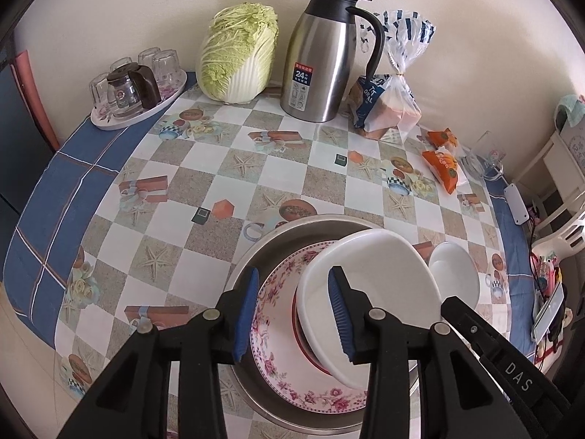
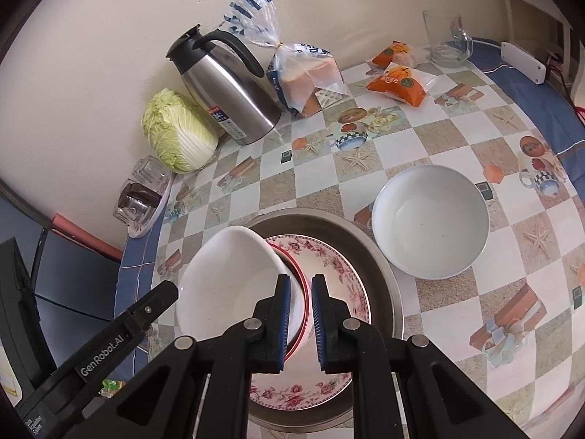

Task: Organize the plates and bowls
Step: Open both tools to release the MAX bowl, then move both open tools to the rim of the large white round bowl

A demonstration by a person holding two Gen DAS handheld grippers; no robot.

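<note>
Gripping: the right gripper has its jaws narrowed onto the rim of a tilted white bowl, one blue pad inside the bowl and one outside.
Left gripper: the left gripper stands wide, holding nothing; its right pad lies over the same bowl's inside, its left pad over the steel basin's rim.
Bowl's facing: it leans on edge, its mouth turned toward the left gripper, with a red-rimmed dish just under it.
Stack: the bowl sits on a floral plate, which lies flat in the steel basin on the checked tablecloth.
Right view only: the second white bowl is shown whole, upright and just beside the basin; the left view shows only a part of it.
Left view only: the tray of upturned glasses is shown whole.
Both views: cabbage, steel thermos jug and bagged bread stand along the wall.
</note>
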